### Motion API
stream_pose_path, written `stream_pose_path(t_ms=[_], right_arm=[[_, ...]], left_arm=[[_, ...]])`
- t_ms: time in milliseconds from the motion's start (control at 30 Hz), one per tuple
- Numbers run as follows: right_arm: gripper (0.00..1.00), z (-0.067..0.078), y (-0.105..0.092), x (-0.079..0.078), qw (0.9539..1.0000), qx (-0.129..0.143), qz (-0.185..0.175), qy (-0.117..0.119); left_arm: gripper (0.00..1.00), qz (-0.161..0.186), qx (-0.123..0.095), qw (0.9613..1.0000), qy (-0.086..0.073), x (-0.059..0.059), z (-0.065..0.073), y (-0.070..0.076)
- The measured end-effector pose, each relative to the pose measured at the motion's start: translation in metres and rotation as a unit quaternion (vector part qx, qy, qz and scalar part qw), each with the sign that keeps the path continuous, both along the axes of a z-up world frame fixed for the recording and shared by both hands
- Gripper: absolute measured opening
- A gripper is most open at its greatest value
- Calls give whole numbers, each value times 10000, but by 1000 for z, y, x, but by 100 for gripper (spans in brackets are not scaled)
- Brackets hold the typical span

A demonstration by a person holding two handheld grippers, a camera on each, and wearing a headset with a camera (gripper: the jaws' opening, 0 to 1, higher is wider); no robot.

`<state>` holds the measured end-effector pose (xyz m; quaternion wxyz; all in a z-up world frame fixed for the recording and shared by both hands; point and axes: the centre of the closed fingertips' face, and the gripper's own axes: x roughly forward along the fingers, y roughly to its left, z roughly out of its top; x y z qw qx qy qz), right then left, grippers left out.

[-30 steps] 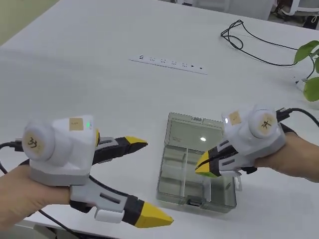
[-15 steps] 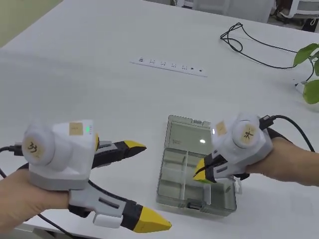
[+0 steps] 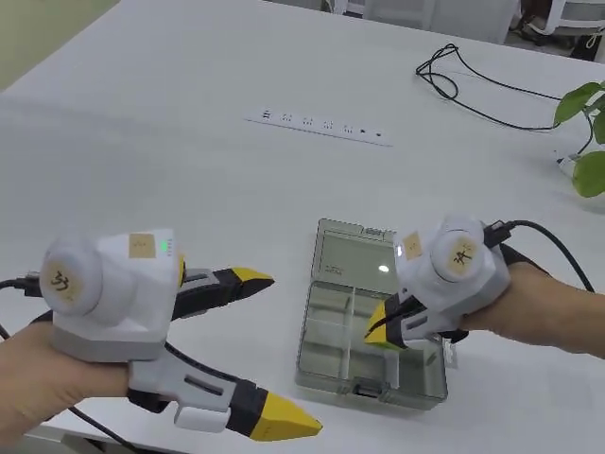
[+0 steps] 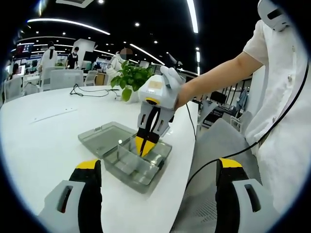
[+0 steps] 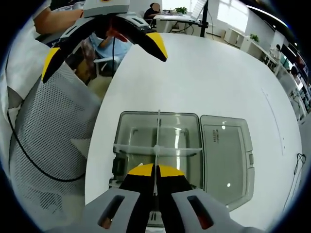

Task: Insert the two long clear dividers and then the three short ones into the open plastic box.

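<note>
The white counter (image 3: 189, 161) is broad, with a rounded near edge, and a grey mesh chair (image 5: 48, 145) stands just off that edge. Nearest the person, the left gripper (image 3: 298, 353) hangs over the near left part of the counter. Its yellow-tipped jaws are spread wide and point across toward the box.

The open plastic box (image 3: 326, 364) lies flat close to the near edge, right of the middle. Its latch side faces the person and its lid (image 3: 354, 255) is folded back flat on the far side. The right gripper (image 3: 376, 334) reaches over the base from the right, tilted down, with its jaws pressed together on the top edge of a clear divider (image 5: 158, 131). That divider stands on edge inside the base. Its long axis runs parallel to the hinge, side to side as the person faces the box, pointing straight away from the right gripper. A second clear divider (image 5: 180, 150) crosses it at a right angle, running from the latch side toward the hinge. I cannot tell whether the pinched one is pushed fully home.

Past the box, a white power strip (image 3: 321, 125) lies roughly parallel to the near edge. Farther off, toward the far right corner, a black cable (image 3: 454, 71) loops across the top, and a green plant (image 3: 588, 142) leans in at the right edge. Around it all is an open office with a dark ceiling, long strip lights (image 4: 194, 19), chairs (image 4: 63, 77) at other tables, and people in the distance.
</note>
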<state>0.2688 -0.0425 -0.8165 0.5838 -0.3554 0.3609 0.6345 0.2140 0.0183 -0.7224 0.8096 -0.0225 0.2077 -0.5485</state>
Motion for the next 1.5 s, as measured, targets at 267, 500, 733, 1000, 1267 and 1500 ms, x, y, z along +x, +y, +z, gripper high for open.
stream_pose_path(t_ms=[267, 500, 733, 1000, 1267, 1500], right_arm=[[8, 15, -1, 5, 9994, 227, -251, -3], [13, 36, -5, 9, 9970, 559, -534, -18], [18, 55, -15, 13, 9927, 849, -851, -20], [24, 70, -33, 15, 9890, 1010, -1078, -81], [28, 78, -57, 9, 9877, 956, -1230, -128], [32, 78, -89, 6, 9869, 791, -1397, -152]], left_arm=[[100, 24, 53, 10000, 5, 0, -3, 3], [100, 15, 162, 9999, 23, -2, -8, 4], [100, 39, 230, 9997, 31, -2, -10, 7], [100, 142, 252, 9996, 50, -2, -10, 11], [100, 172, 248, 9995, 58, -3, -9, 11], [100, 165, 247, 9995, 64, -3, -8, 10]])
